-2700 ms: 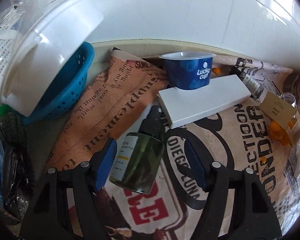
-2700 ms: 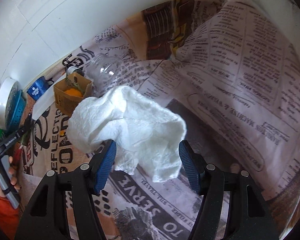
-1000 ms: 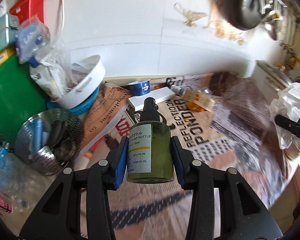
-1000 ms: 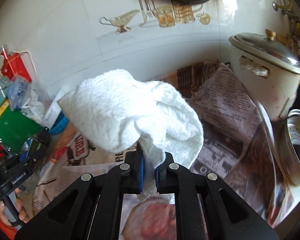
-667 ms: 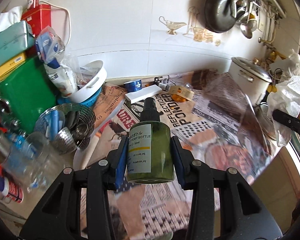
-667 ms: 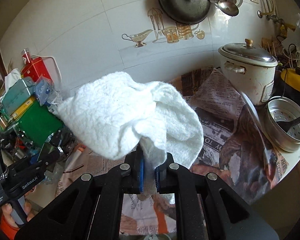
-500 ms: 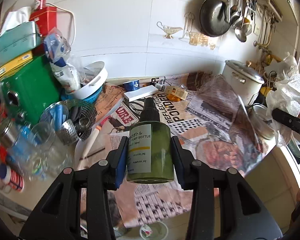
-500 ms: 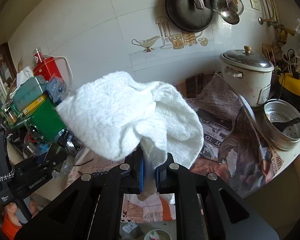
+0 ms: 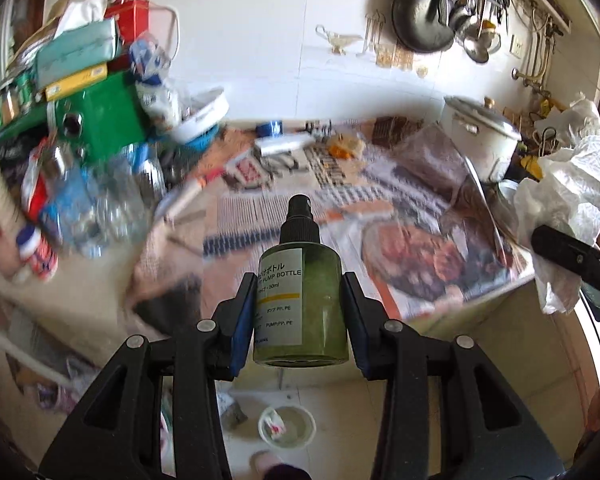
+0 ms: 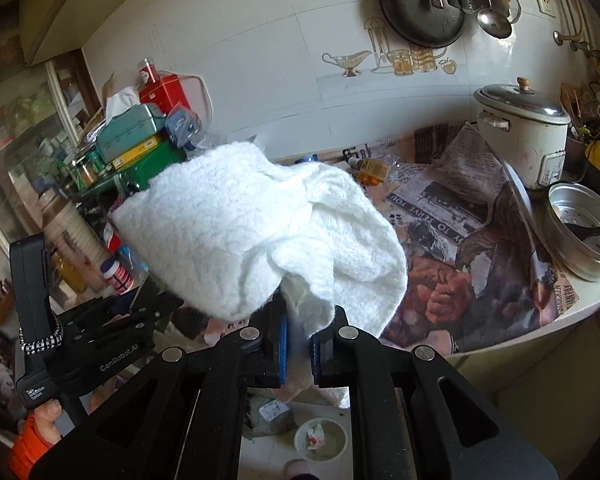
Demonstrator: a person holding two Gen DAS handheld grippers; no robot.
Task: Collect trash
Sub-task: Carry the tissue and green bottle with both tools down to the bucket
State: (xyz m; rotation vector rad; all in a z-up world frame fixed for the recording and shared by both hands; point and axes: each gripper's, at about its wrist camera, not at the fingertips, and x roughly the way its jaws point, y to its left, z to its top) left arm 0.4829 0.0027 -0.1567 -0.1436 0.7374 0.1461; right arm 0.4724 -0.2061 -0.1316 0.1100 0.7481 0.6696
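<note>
Both claws now sit back past the counter [image 9: 440, 312] edge – left claw [image 9: 300, 312] clamps a bottle [image 9: 300, 300] labelled "PUMP BOTTLE", right claw [image 10: 298, 340] pinches a tissue [image 10: 240, 232].

"PUMP BOTTLE" on the green bottle's label [image 9: 281, 296]; "GenRobot.AI" on the left gripper's body [image 10: 118, 360].

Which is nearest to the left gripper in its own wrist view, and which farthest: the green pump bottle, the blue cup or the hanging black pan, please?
1. Green pump bottle: clamped between the left gripper pads.
2. Blue cup: at the counter's back edge, by the wall.
3. Black pan: hanging high on the wall, upper right.
</note>
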